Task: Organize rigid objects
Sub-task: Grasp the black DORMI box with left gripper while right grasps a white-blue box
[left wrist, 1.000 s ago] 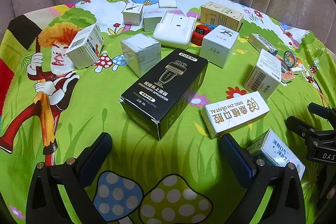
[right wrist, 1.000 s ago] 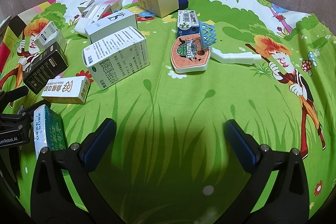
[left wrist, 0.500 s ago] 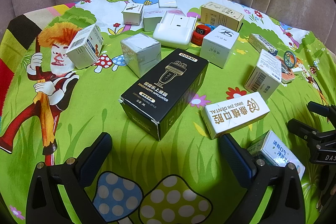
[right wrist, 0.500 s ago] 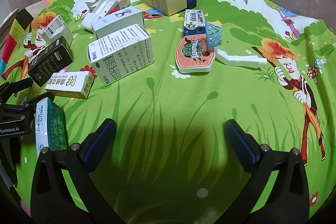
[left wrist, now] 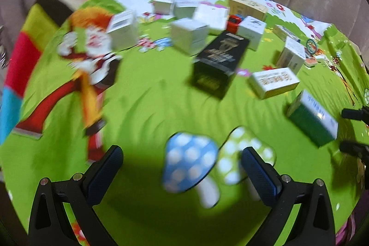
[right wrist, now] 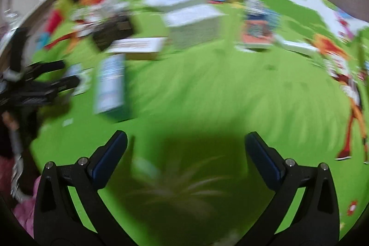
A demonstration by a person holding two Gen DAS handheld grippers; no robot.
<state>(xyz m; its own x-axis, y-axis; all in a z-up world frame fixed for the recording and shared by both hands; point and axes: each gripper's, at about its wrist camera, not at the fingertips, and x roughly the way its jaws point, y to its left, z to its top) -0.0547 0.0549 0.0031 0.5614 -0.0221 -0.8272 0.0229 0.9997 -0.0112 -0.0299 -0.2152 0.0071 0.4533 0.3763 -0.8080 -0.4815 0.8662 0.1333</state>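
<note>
No text can be read with confidence; both views are smeared by motion blur. In the left wrist view the black box (left wrist: 219, 63) carries gold print and the long white box (left wrist: 274, 83) carries gold characters, but neither can be made out. In the right wrist view the printed white box (right wrist: 194, 27) shows only blurred lines.

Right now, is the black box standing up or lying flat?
Lying flat. The black box rests on its long side on the cloth, its gold-printed broad face turned up and one short end facing the left wrist camera.
</note>
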